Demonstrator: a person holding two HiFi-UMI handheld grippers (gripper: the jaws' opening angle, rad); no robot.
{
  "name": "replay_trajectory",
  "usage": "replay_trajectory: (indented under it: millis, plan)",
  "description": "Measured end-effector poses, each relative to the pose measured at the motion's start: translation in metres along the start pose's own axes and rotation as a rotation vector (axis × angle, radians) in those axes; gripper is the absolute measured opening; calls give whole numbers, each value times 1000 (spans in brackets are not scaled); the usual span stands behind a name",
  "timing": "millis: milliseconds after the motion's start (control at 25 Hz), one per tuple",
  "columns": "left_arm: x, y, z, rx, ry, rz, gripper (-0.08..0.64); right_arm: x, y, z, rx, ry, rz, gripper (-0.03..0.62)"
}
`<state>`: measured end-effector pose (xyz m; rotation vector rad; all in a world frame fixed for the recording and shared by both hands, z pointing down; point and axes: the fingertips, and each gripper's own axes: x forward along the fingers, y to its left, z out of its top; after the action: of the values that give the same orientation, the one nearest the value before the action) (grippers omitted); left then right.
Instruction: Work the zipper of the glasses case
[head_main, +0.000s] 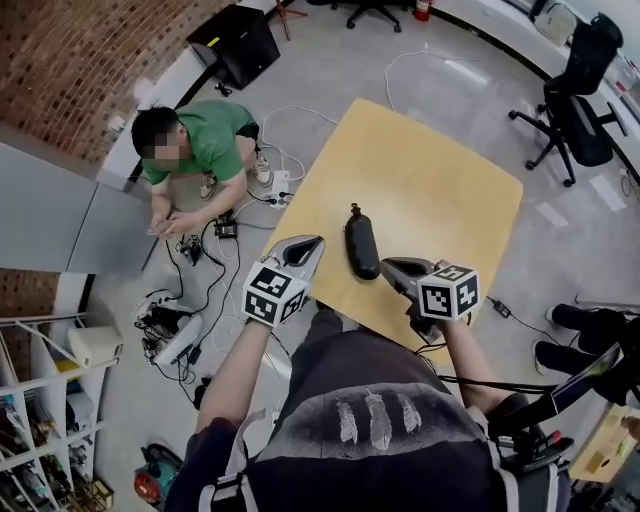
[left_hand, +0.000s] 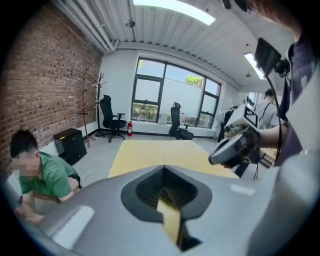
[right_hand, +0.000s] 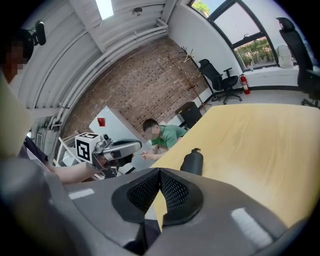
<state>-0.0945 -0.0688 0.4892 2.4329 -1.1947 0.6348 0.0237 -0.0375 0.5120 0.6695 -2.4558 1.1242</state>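
Note:
A black zipped glasses case (head_main: 361, 243) lies lengthwise near the front of the yellow table (head_main: 430, 180), its small pull end pointing away from me. My left gripper (head_main: 311, 244) hovers just left of the case, over the table's left edge, jaws shut and empty. To the right of the case, my right gripper (head_main: 391, 267) is also shut on nothing. In the right gripper view the case (right_hand: 192, 161) sits just beyond the closed jaws of the right gripper (right_hand: 160, 173), with the left gripper (right_hand: 120, 147) off to the left. The left gripper view shows its shut jaws, bare table (left_hand: 160, 152) and the right gripper (left_hand: 234, 146); the case is hidden there.
A person in a green shirt (head_main: 200, 140) crouches on the floor left of the table among cables (head_main: 200, 270). A black box (head_main: 238, 42) stands at the back left, office chairs (head_main: 575, 100) at the right. Shelving (head_main: 40, 420) stands at the lower left.

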Motion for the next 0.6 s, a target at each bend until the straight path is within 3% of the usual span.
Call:
replay_trajectory:
  millis: [240, 440, 480, 560, 600]
  plan:
    - [44, 20, -19, 118, 106, -83, 2, 24, -43, -12, 86, 72, -102, 4]
    - [74, 23, -30, 247, 183, -158, 2, 43, -67, -19, 146, 153, -128, 136]
    - [79, 23, -34, 270, 203, -181, 34, 48, -70, -23, 152, 177, -130, 169]
    - [90, 19, -47, 320, 258, -237, 244, 57, -78, -28, 165, 211, -138, 212]
    - [95, 18, -55, 352, 290, -260, 249, 61, -82, -30, 174, 221, -143, 218]
